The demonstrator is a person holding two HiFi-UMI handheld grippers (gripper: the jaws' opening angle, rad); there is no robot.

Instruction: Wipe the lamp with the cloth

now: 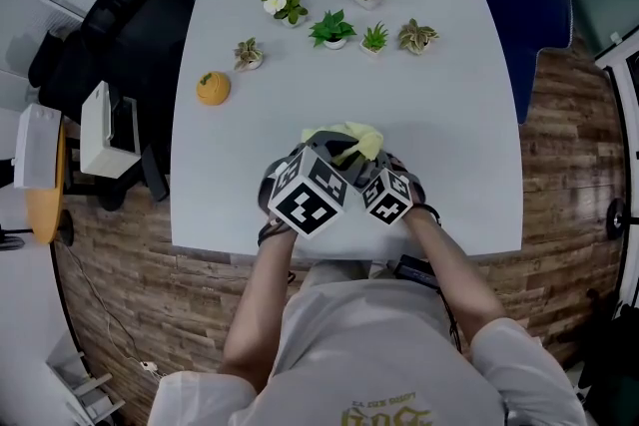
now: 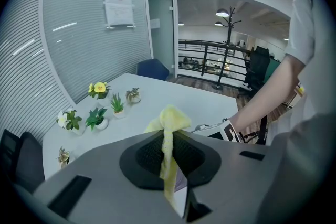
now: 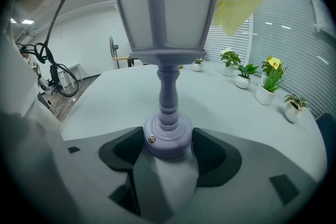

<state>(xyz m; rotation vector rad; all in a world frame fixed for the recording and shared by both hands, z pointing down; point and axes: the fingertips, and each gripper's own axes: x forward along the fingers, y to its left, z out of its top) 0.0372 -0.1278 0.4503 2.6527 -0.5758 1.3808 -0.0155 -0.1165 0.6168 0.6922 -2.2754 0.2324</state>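
Left gripper [image 2: 168,157] pinched shut on a yellow cloth [image 2: 170,119]. Right gripper [image 3: 169,150] clamped around the base of the lamp [image 3: 165,2], near the table [image 1: 439,95] front edge, cloth touching its shade. Wiping seems under way; next, draw the cloth down the shade

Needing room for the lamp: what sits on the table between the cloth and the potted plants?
Nothing: in the head view the table is bare between the cloth and the potted plants.
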